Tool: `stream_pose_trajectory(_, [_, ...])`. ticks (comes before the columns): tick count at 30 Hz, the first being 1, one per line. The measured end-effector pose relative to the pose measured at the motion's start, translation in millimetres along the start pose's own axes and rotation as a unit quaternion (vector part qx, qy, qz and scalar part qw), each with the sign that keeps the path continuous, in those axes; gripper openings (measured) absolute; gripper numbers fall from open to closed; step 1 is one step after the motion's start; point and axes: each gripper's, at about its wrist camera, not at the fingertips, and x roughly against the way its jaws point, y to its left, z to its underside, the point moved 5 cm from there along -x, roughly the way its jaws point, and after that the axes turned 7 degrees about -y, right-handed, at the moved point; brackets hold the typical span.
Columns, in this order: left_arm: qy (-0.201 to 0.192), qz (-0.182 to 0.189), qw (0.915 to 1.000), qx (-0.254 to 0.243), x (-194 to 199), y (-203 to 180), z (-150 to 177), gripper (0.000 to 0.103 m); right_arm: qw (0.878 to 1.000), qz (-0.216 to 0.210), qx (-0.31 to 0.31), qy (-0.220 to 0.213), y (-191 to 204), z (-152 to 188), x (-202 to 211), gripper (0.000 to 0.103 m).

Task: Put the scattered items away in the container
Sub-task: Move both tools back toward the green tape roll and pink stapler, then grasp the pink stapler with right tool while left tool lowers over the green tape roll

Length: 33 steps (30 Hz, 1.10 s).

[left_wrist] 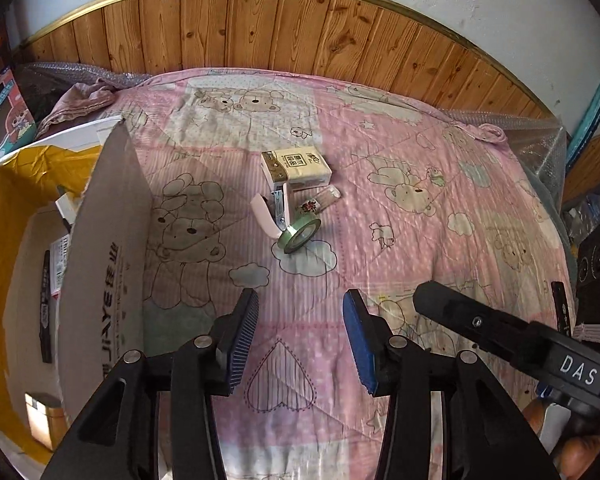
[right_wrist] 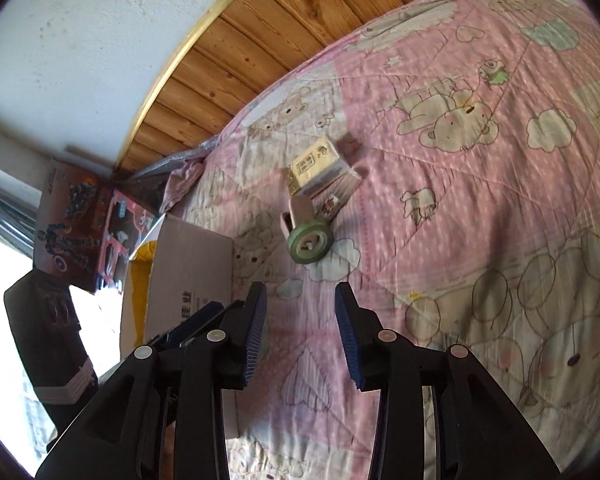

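A small heap of items lies mid-bed: a beige tissue pack, a pink stapler, a green tape roll and a small clear tube. An open cardboard box stands at the left, holding a black marker and other bits. My left gripper hangs open and empty over the quilt, short of the heap. My right gripper is open and empty too, aimed toward the tape roll. The right tool's black body shows in the left wrist view.
A pink bear-print quilt covers the bed. Wood panelling lines the wall behind. Toy boxes stand beyond the cardboard box, bubble wrap lies at the bed's right edge, and a black device sits at far right.
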Motion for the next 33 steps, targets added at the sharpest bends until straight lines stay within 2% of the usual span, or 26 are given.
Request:
stream_pose_trajectory(3, [0.004,0.006,0.9998,0.018,-30.8,4.7,-9.3,0.046,1.0,0.014,0.008,0.014,-7.8,-21.6,-31.2,0.04])
stream_pose_trajectory(7, [0.002,0.008,0.9976,0.069,-61.9,19.9,-14.3,0.046,0.998,0.003,0.046,0.047,-2.8,-37.6,-71.3,0.04])
stream_pose_trajectory(13, [0.003,-0.002,0.9861,0.166,-79.4,54.0,-2.3,0.046,0.985,0.011,0.145,0.09,18.9,-36.8,-127.1,0.041])
stream_pose_trajectory(15, [-0.005,-0.004,0.9823,0.187,-80.4,65.0,-4.6,0.046,0.98,0.031,0.173,0.091,16.4,-32.3,-134.2,0.041])
stream_pose_trajectory(18, [-0.015,0.001,0.9775,0.211,-85.4,75.8,-13.4,0.046,0.983,0.025,0.164,0.084,-0.1,-29.1,-125.6,0.043])
stream_pose_trajectory(20, [-0.015,0.008,0.9764,0.215,-92.4,75.9,-19.1,0.046,0.982,0.044,0.169,0.073,-11.0,-28.8,-113.9,0.043])
stream_pose_trajectory(22, [-0.008,0.024,0.9772,0.211,-103.8,67.9,-22.7,0.047,0.979,0.083,0.173,0.067,-27.5,-29.0,-107.3,0.044])
stream_pose_trajectory(24, [-0.014,0.035,0.9782,0.204,-109.6,57.5,-26.6,0.053,0.985,0.066,0.149,0.062,-40.7,-30.4,-100.3,0.042])
stream_pose_trajectory(29, [-0.011,0.046,0.9868,0.155,-123.3,25.6,-31.5,0.054,0.988,0.051,0.135,0.053,-47.6,-32.3,-88.0,0.045])
stream_pose_trajectory(33, [-0.013,0.048,0.9878,0.148,-130.1,14.5,-34.9,0.053,0.989,0.035,0.132,0.059,-46.8,-25.7,-90.8,0.045])
